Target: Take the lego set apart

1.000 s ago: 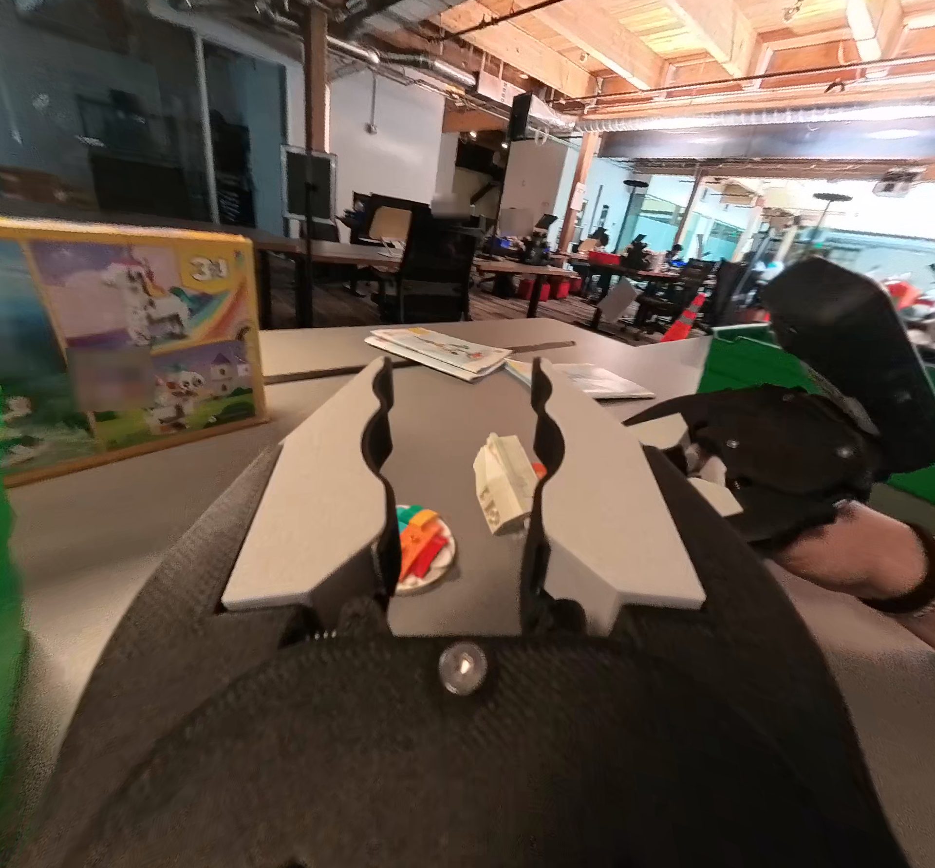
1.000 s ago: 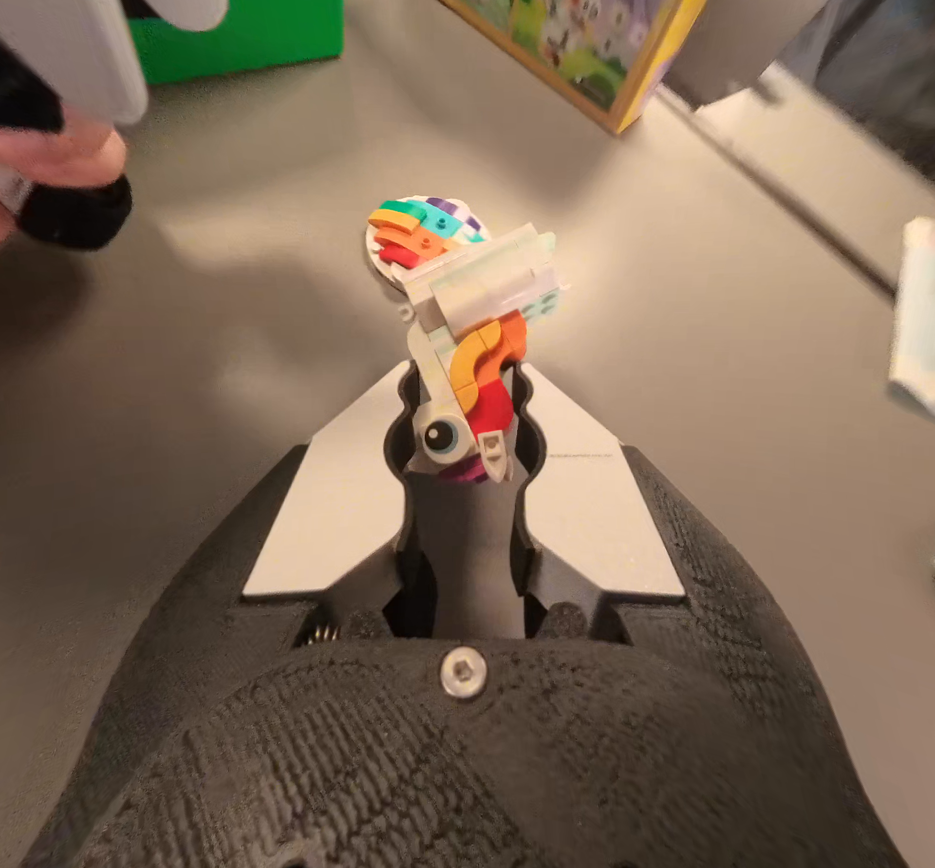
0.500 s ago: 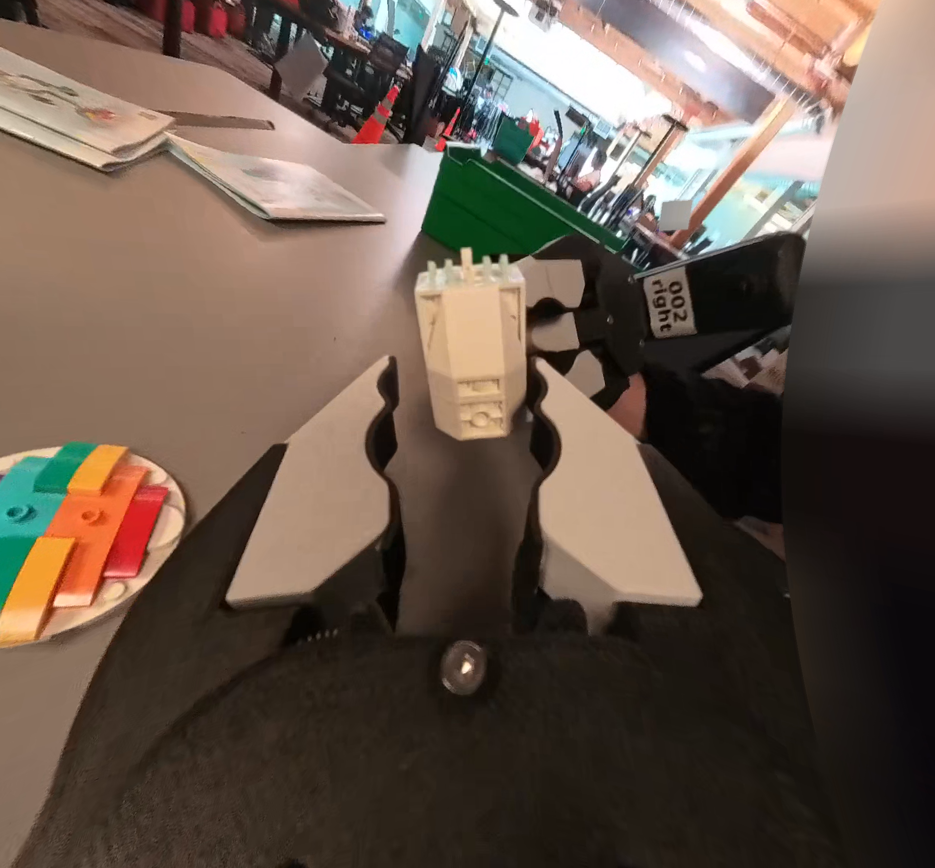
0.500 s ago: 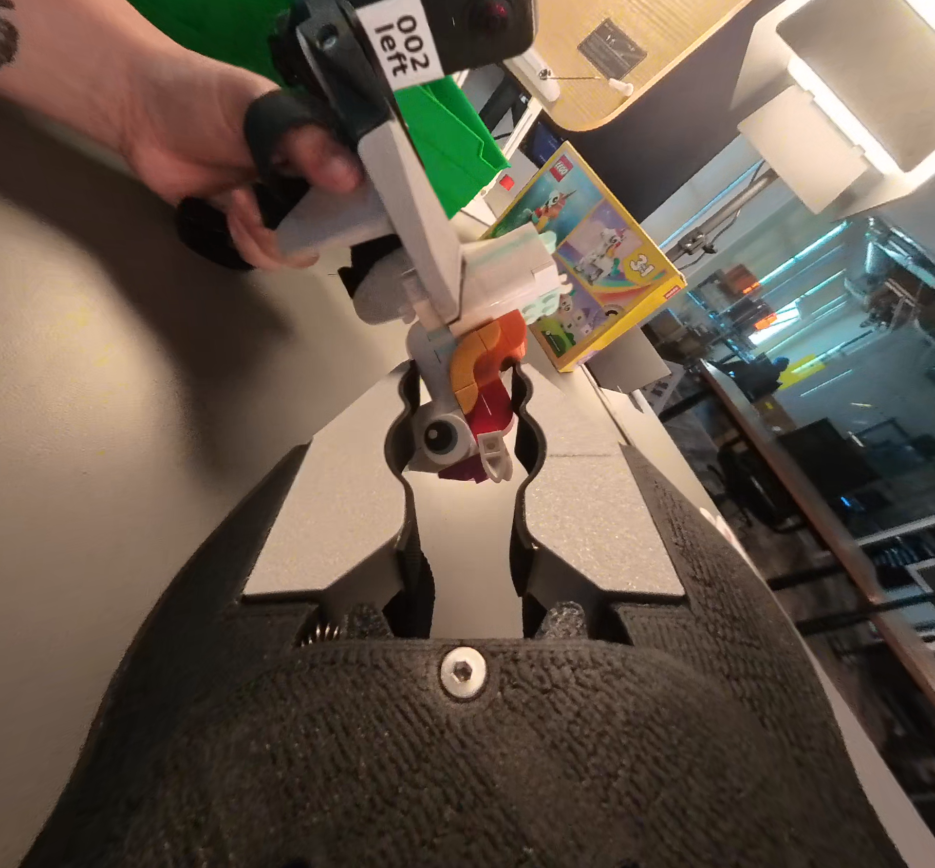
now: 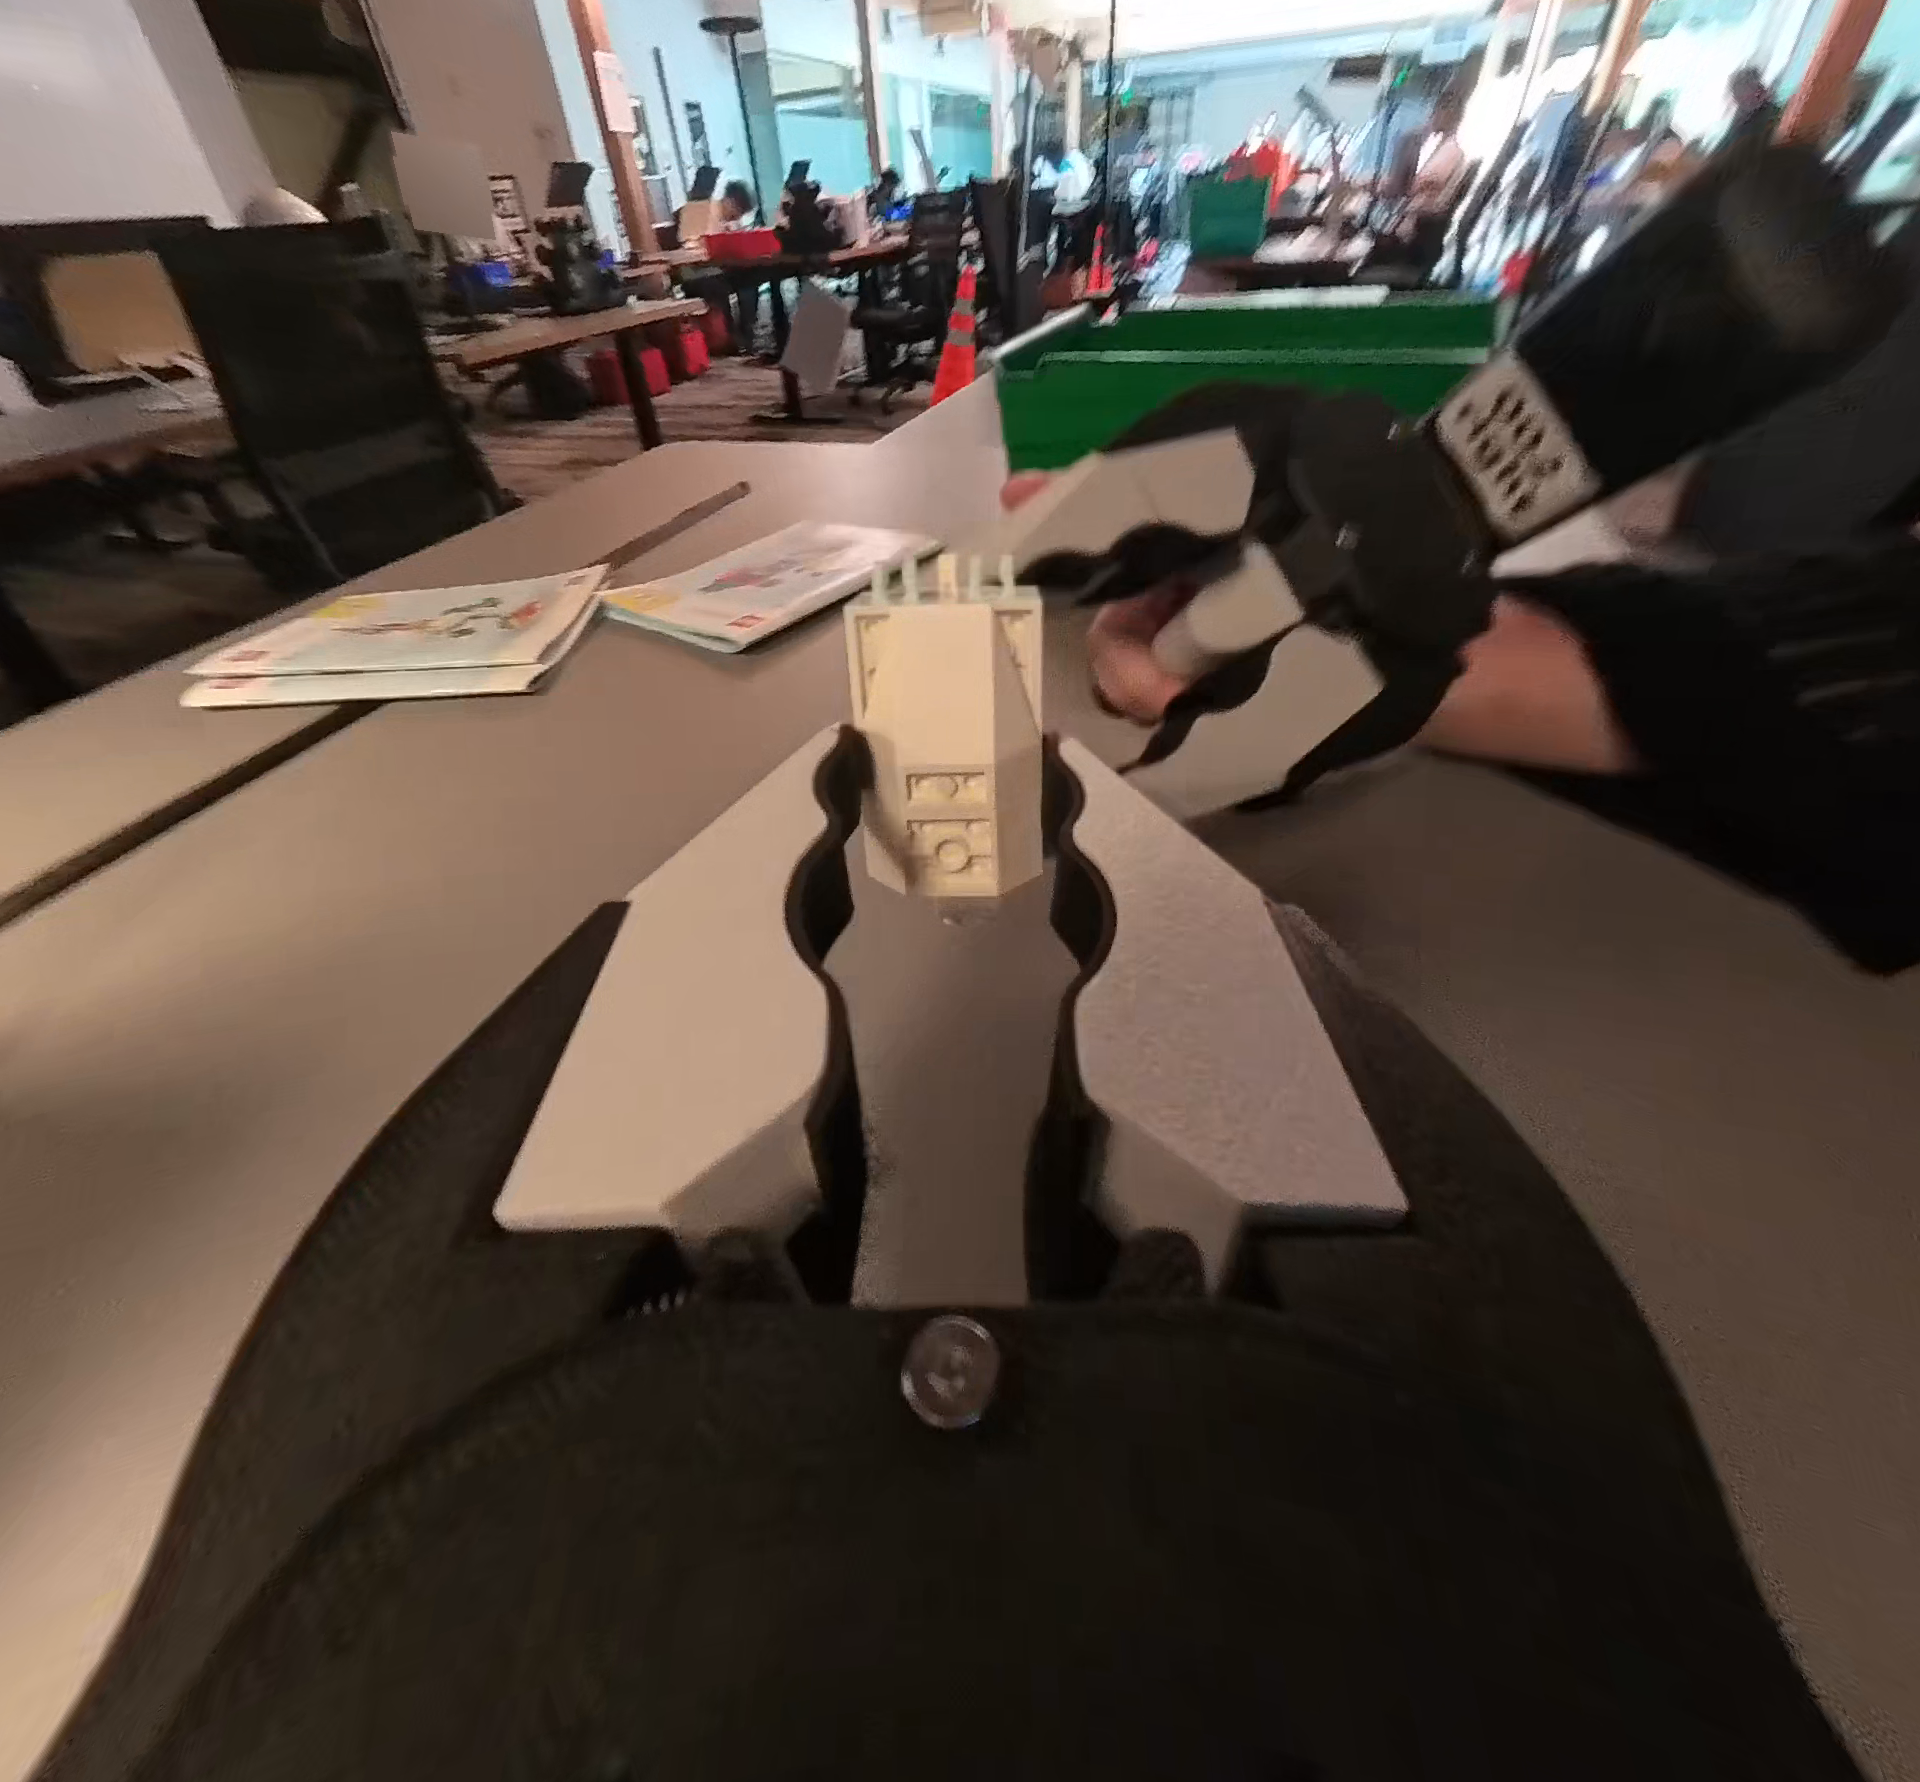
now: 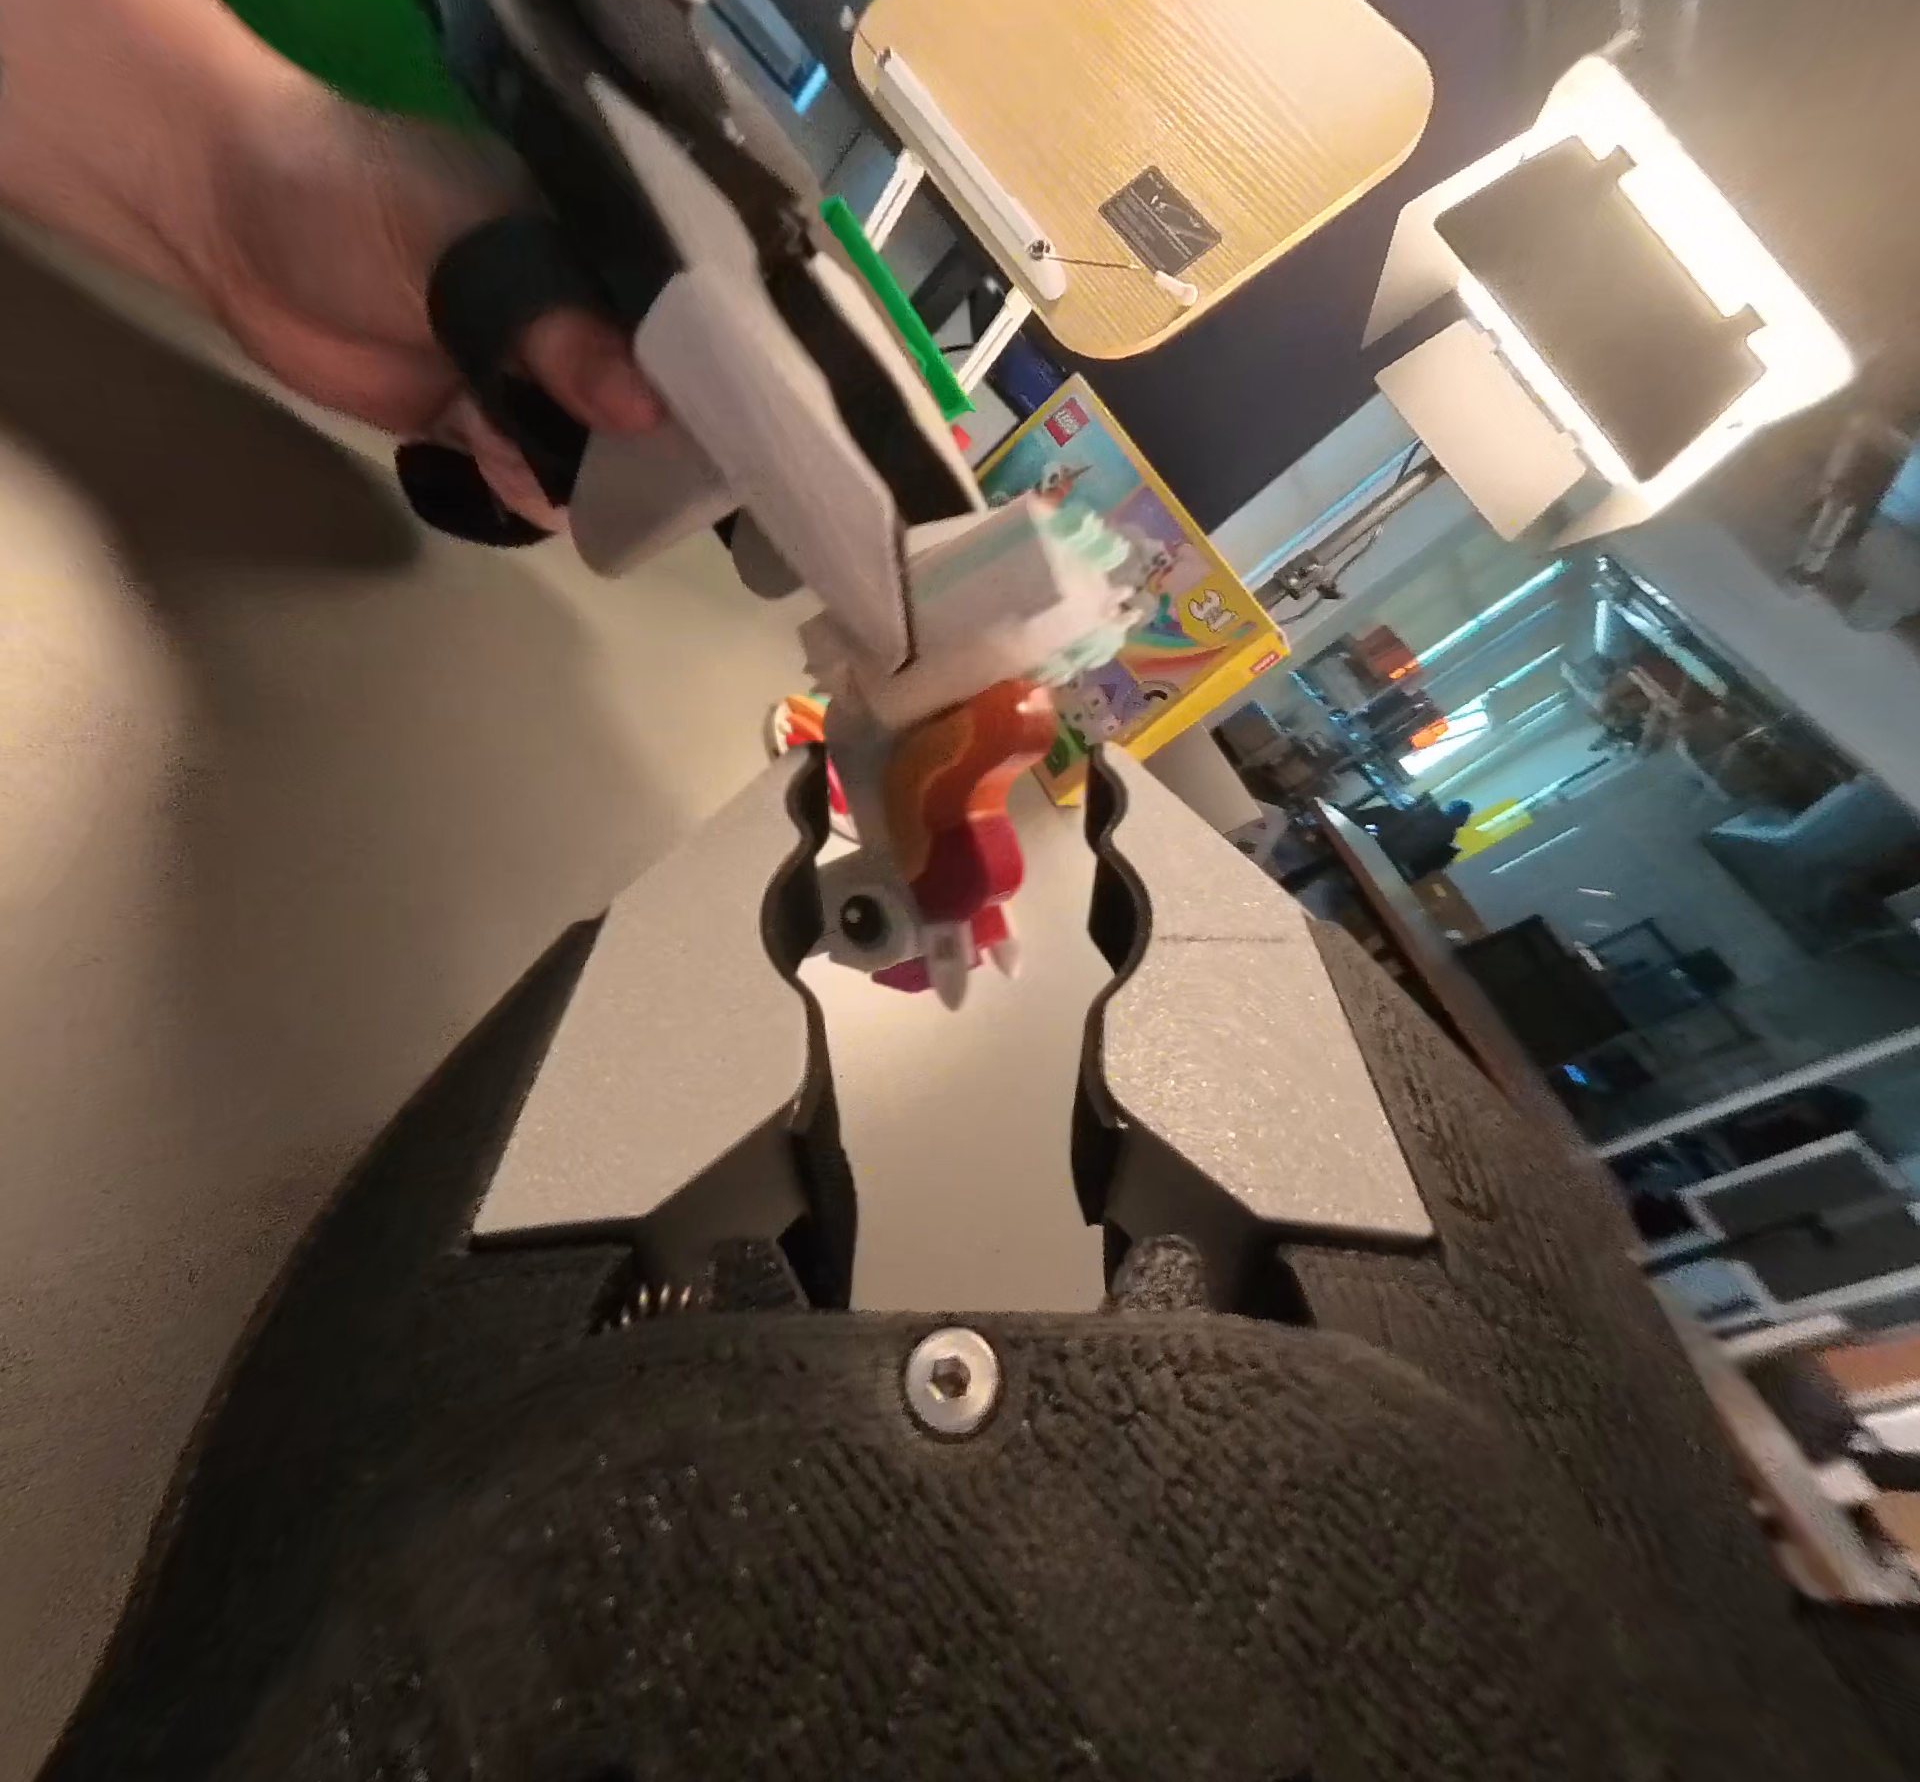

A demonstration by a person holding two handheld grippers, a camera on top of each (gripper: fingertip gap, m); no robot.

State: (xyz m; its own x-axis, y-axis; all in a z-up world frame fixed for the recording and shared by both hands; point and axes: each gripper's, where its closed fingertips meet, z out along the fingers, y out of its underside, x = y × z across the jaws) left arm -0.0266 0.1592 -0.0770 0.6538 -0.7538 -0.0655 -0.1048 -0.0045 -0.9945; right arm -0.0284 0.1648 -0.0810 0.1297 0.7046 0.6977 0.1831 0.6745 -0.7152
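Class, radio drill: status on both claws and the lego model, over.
Left claw shut on white body. Right claw open around unicorn head, not clamped. Head not yet off body. Nothing in the way.

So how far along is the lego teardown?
Early. Done: one rainbow piece lies loose on the table. In hand: the left gripper clamps the white body; the head looks attached to it and sits between the right gripper's open jaws, with a gap on one side. Left: regrip, pull the head off, then break down both chunks.
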